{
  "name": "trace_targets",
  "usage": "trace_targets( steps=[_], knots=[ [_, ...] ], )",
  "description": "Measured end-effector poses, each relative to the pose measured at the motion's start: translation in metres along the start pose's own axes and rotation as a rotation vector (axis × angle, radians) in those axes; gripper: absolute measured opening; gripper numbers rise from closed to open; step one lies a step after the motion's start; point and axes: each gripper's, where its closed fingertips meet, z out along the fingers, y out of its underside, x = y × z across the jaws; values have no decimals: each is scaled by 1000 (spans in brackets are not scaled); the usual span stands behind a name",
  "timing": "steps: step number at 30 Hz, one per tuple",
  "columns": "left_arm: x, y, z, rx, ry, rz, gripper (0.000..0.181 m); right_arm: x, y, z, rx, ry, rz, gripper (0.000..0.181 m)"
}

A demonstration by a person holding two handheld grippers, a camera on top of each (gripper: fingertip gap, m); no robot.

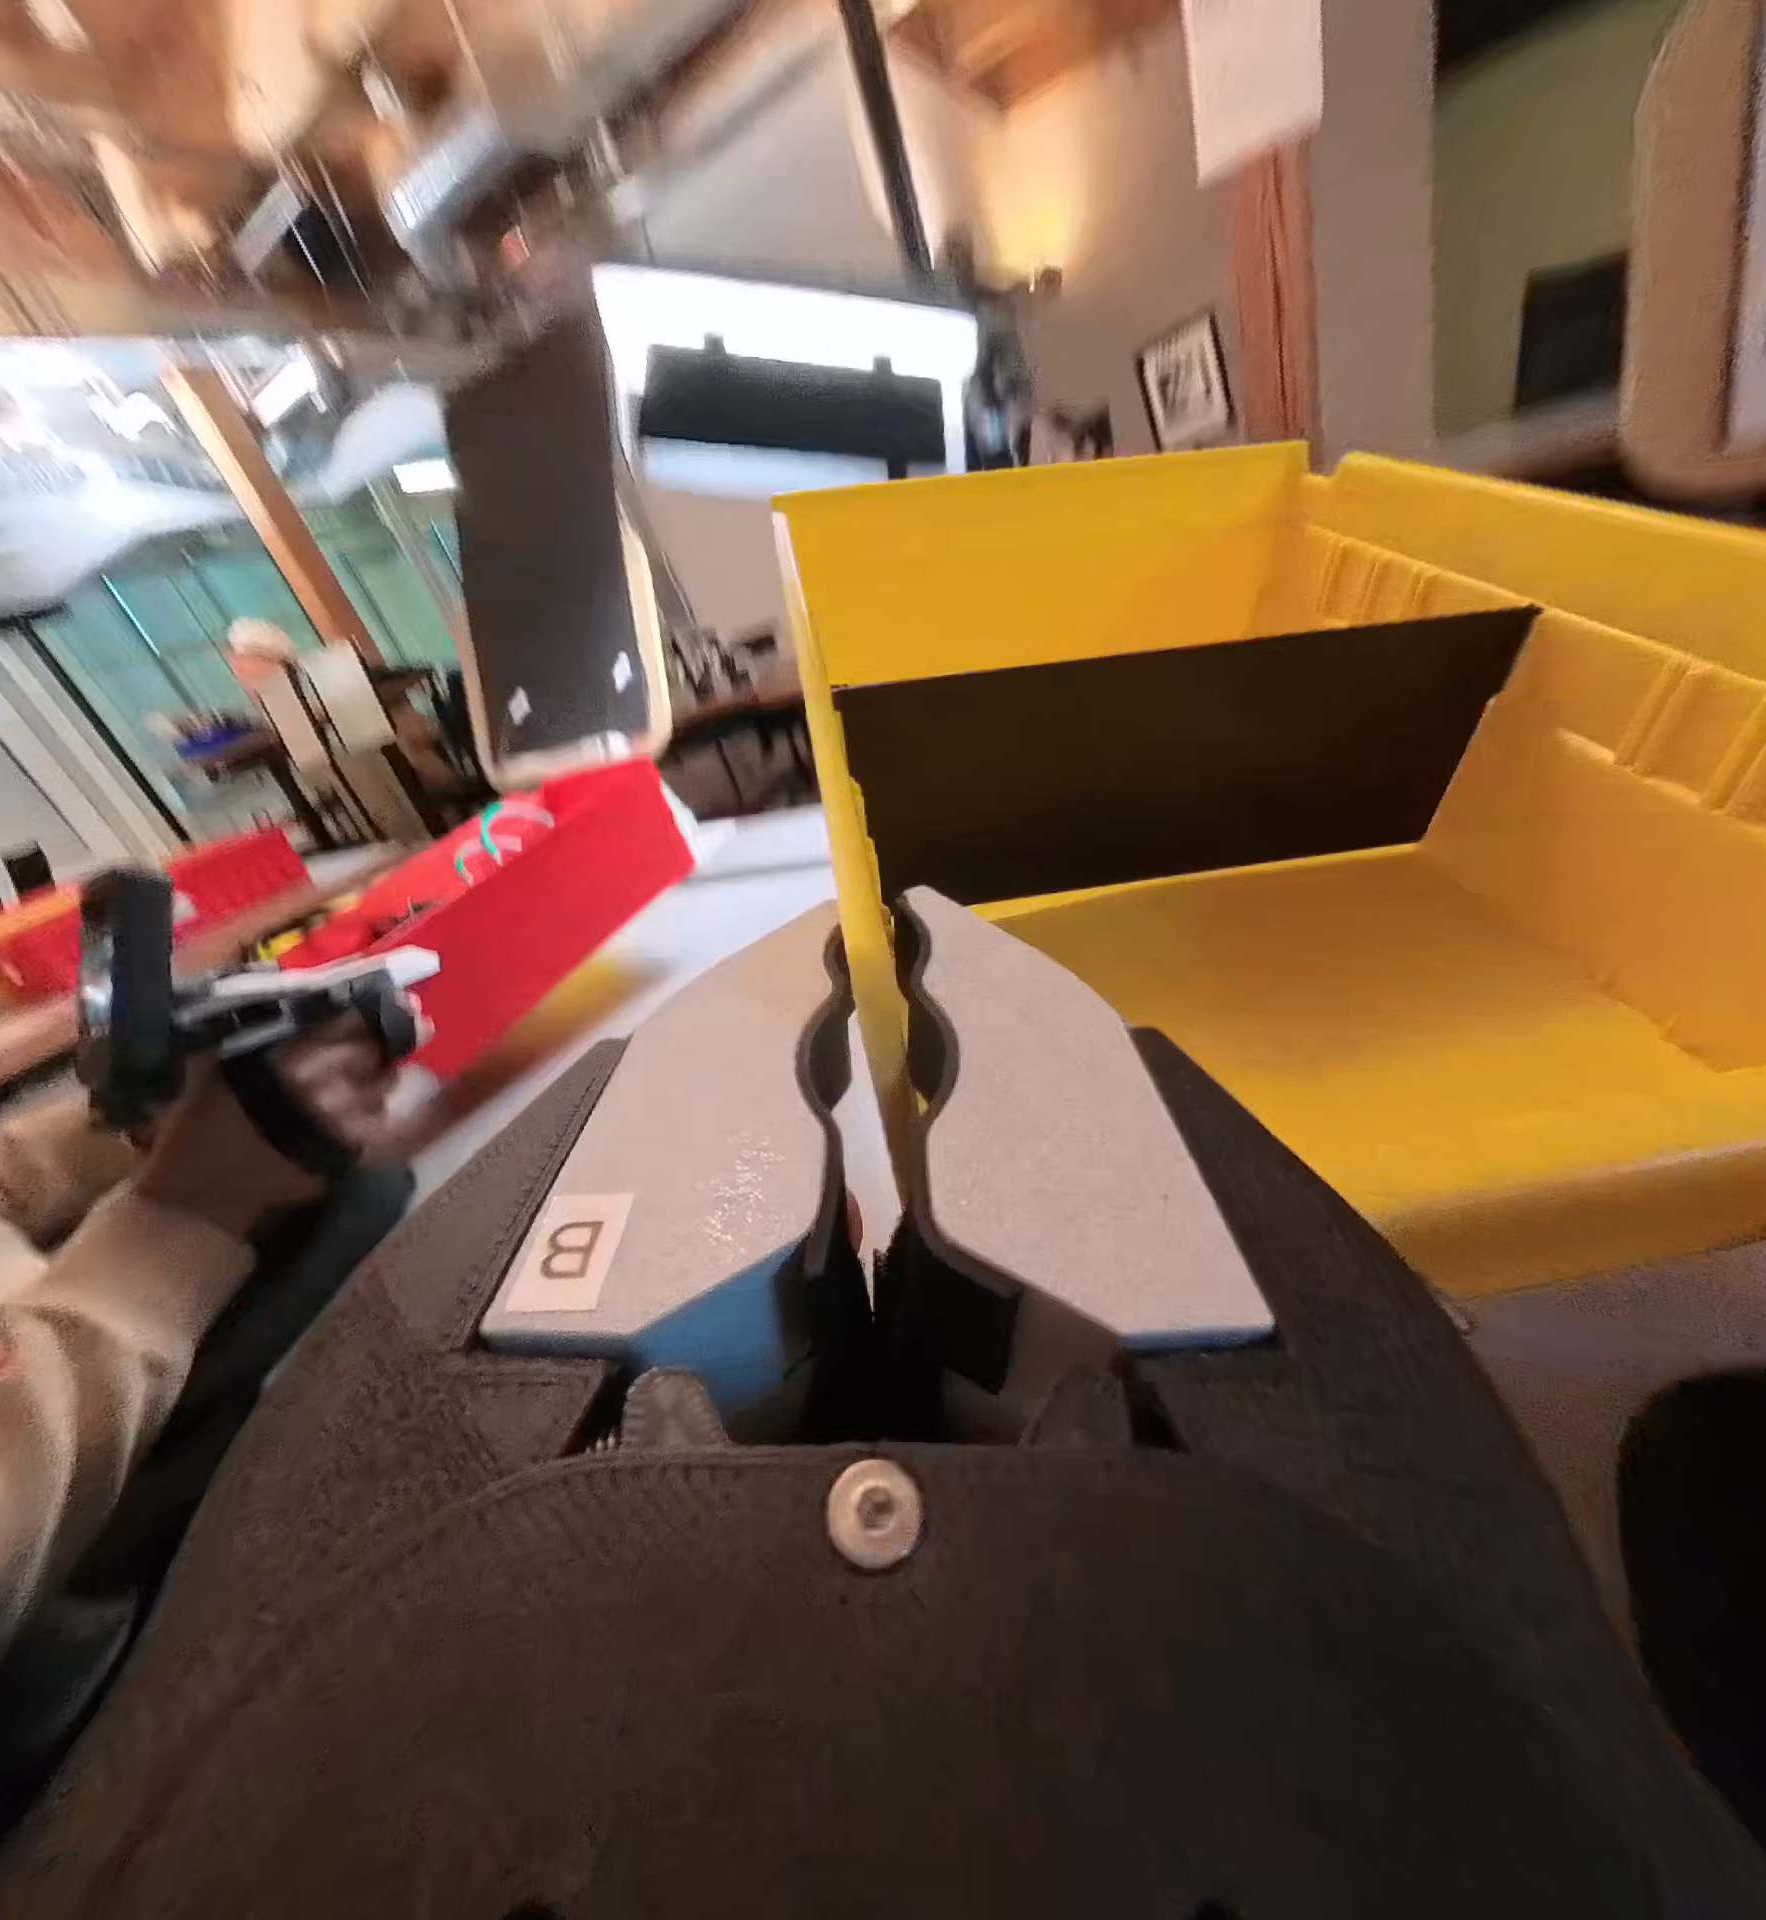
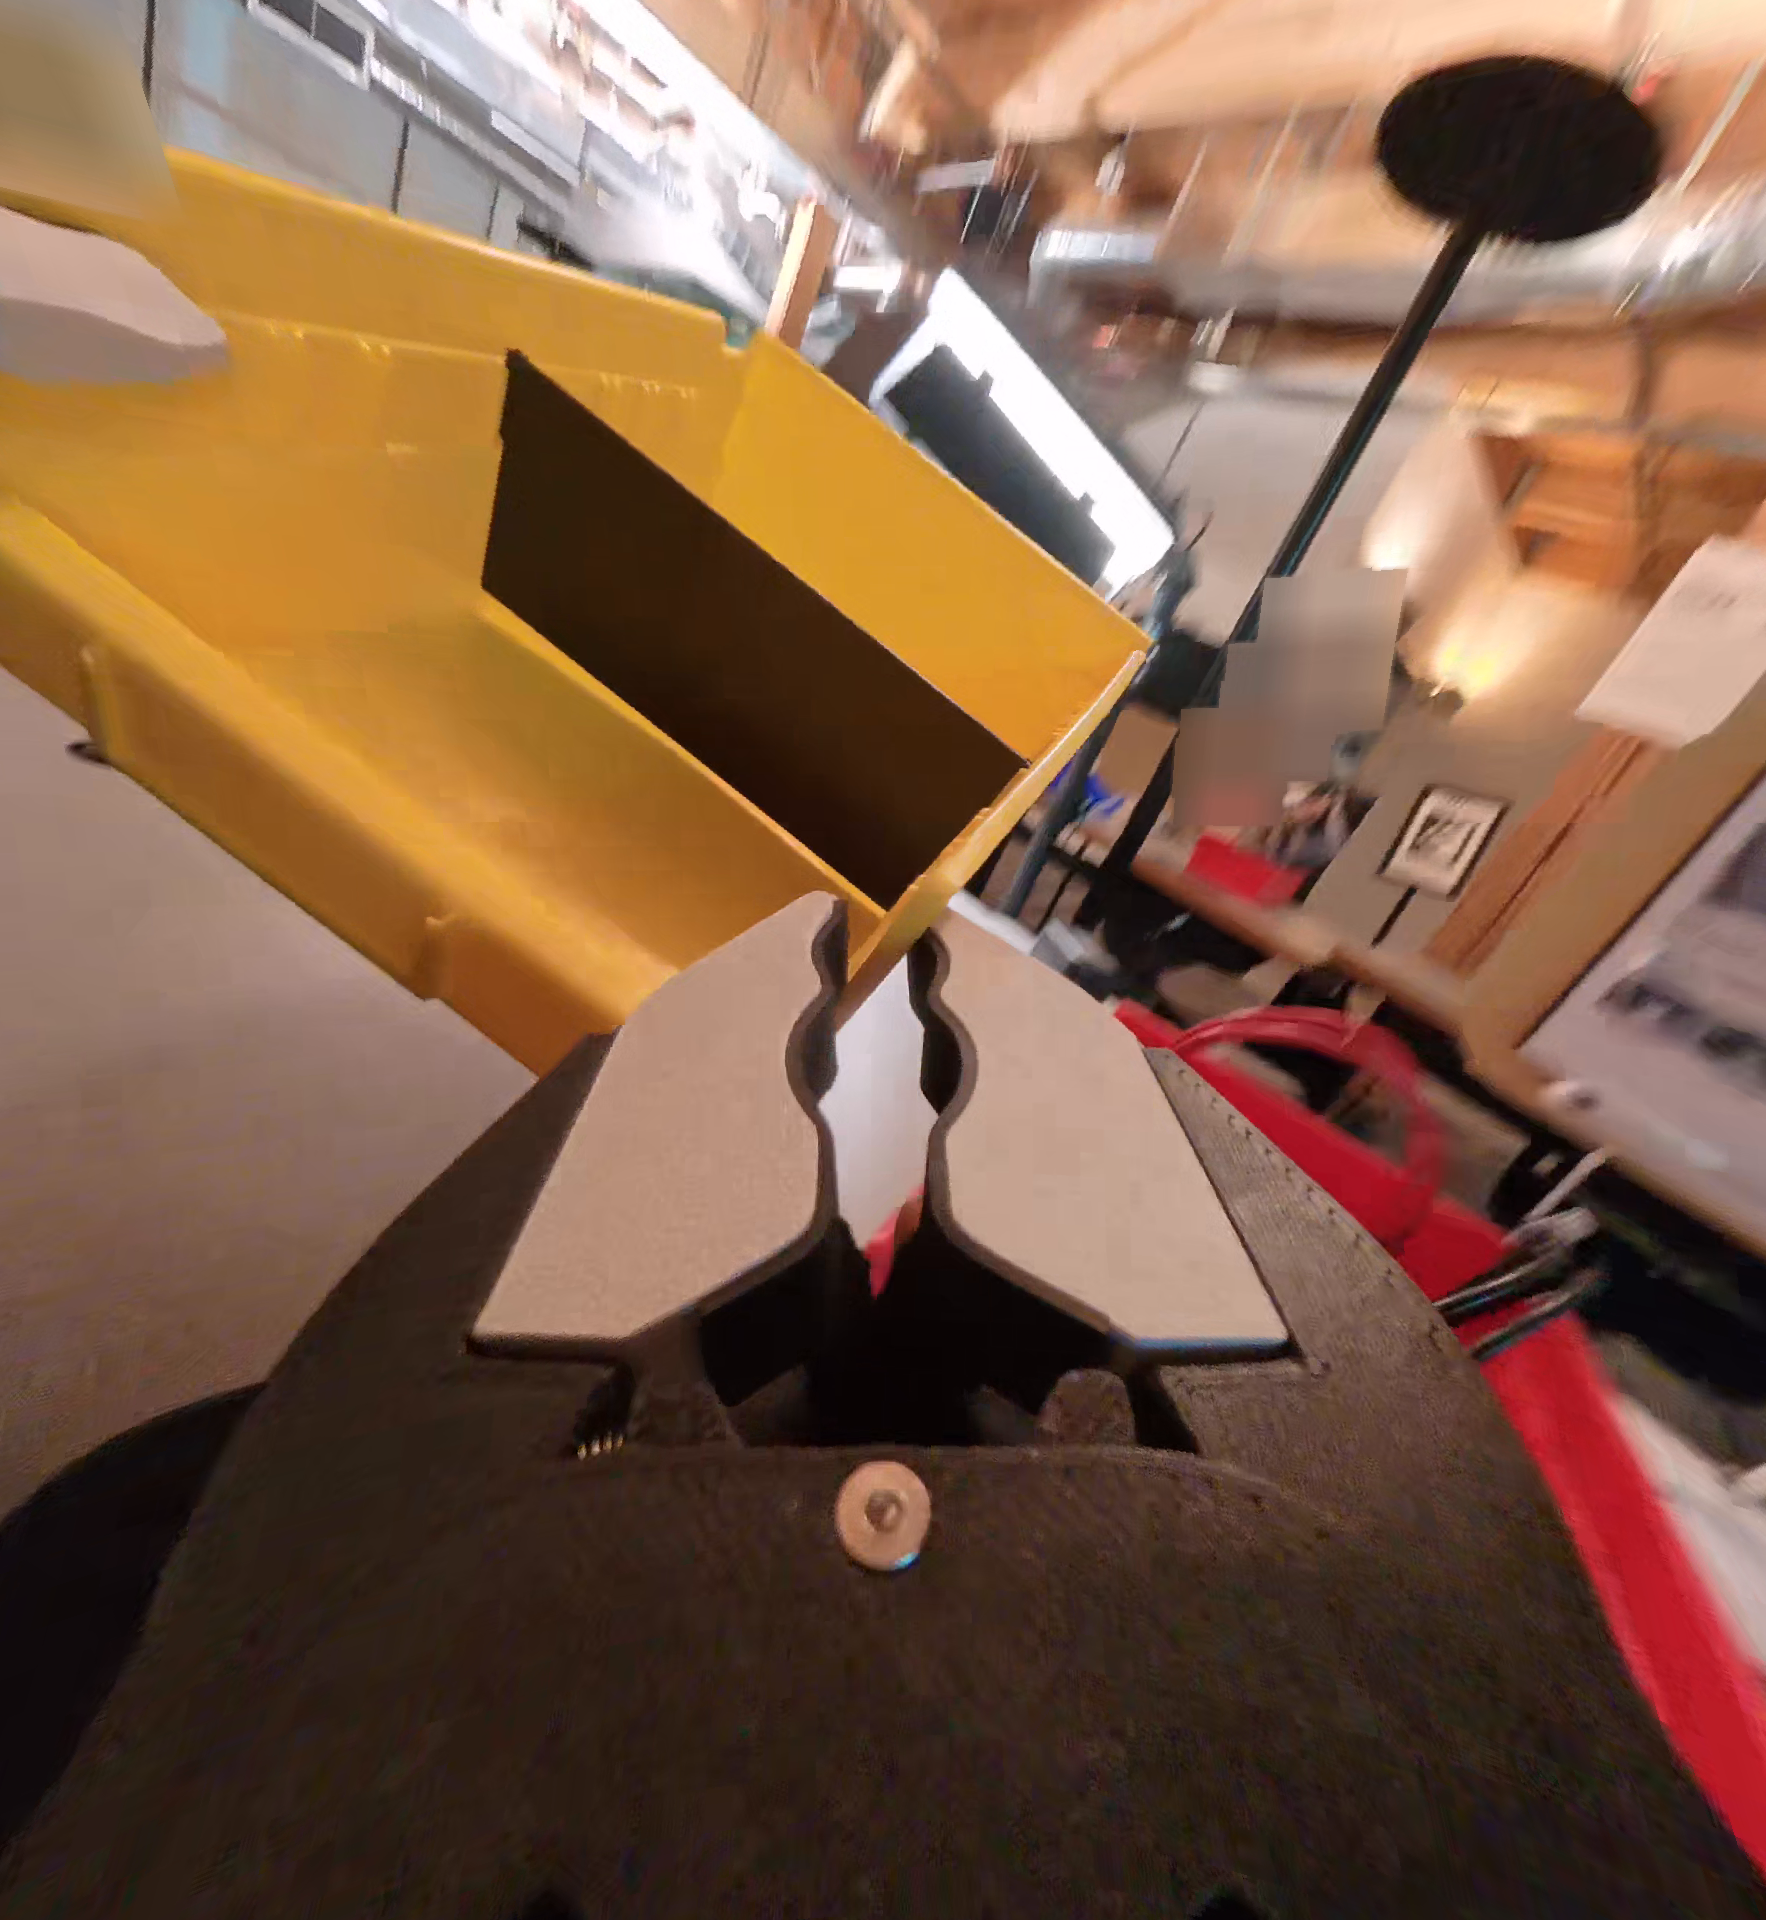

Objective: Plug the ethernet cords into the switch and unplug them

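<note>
Both grippers pinch the yellow bin (image 1: pixel 1378 1039): left gripper (image 1: pixel 874 966) on its left wall, right gripper (image 2: pixel 874 961) on its right wall. Thin-wall grips; tilt could slip it. Red bin (image 1: pixel 546 894) at 10 o'clock. Cords, switch not visible; orientation unknowable.

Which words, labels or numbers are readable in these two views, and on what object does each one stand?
White sticker on a finger of the left gripper: one large printed character, legible; I do not copy writing.
Paper sheet at the right, right wrist view: print too blurred to read.
Poster below it: too blurred.
Yellow bin: no writing visible.
</note>
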Motion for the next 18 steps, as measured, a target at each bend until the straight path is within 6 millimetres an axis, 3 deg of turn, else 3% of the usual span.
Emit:
trace_targets(
  steps=[4,8,13,18],
  knots=[
    [20,-72,-24,318,-6,-24,4,41,-44,-41,140,90,-103,12],
    [72,-128,-35,537,89,-35,5,92,-60,-94,159,222,-267,13],
    [165,-182,-37,720,303,-56,6,161,-52,-165,91,427,-396,14],
    [265,-208,-44,785,557,-88,9,211,-23,-235,-14,571,-414,15]
  ],
)
